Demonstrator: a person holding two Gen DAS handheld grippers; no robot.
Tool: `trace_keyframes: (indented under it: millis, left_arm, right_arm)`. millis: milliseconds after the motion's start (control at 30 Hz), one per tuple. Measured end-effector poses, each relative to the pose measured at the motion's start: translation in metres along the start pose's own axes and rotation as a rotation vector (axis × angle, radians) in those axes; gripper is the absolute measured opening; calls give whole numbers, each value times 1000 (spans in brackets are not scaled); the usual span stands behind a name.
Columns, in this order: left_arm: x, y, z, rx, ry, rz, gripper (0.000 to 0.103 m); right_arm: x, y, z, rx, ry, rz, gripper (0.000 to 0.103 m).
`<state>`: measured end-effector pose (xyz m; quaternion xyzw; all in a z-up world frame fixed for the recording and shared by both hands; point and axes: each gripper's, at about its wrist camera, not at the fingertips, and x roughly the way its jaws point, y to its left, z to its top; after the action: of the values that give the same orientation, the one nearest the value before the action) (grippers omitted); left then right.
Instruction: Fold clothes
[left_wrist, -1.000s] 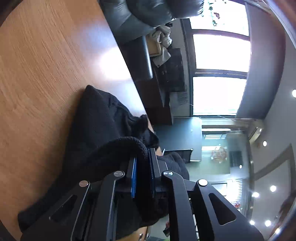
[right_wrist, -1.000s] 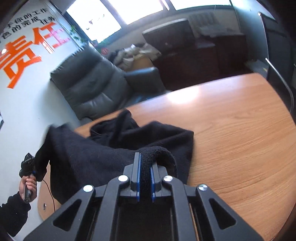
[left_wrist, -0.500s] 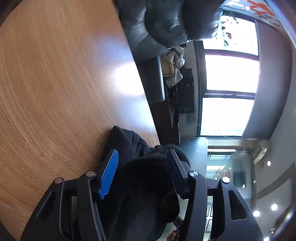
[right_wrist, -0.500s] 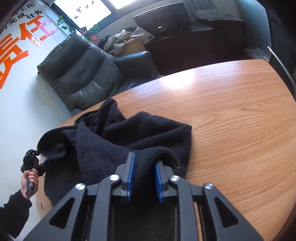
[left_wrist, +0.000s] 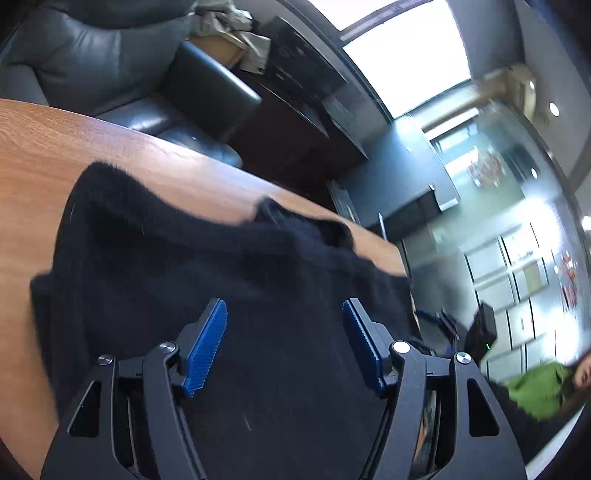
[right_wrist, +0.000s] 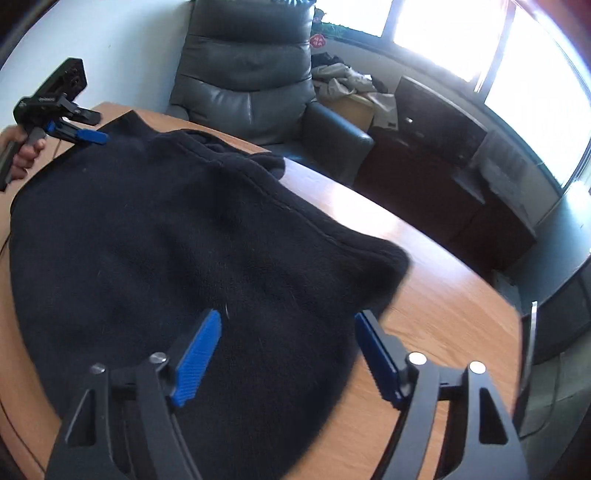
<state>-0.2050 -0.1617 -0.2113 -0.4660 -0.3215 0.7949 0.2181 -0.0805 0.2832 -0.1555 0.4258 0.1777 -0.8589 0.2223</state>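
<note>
A black fleece garment (right_wrist: 177, 240) lies spread on the wooden table (right_wrist: 443, 295); it also shows in the left wrist view (left_wrist: 221, 266). My right gripper (right_wrist: 288, 325) is open, its blue pads apart just above the garment's near edge, holding nothing. My left gripper (left_wrist: 284, 314) is open above the garment's other side, empty. The left gripper also shows in the right wrist view (right_wrist: 79, 133) at the far left edge of the garment, held by a hand.
A grey leather armchair (right_wrist: 251, 70) stands behind the table. A dark low cabinet (right_wrist: 436, 147) runs under the bright windows. A chair's metal frame (right_wrist: 528, 350) stands by the table's right edge. A person in green (left_wrist: 535, 387) is at the lower right.
Both grippers were shut on the garment's edges a second ago. They opened and let go; the garment now lies flatter on the table, and both grippers have drawn back.
</note>
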Motion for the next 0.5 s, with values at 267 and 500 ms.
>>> trace_keyframes:
  millis: [267, 500]
  left_arm:
    - [-2, 46, 7, -10, 18, 97, 14]
    - [-26, -19, -17, 298, 18, 108, 84]
  right_arm:
    - [58, -61, -9, 342, 40, -138, 91]
    - [-16, -30, 10, 321, -91, -101, 85]
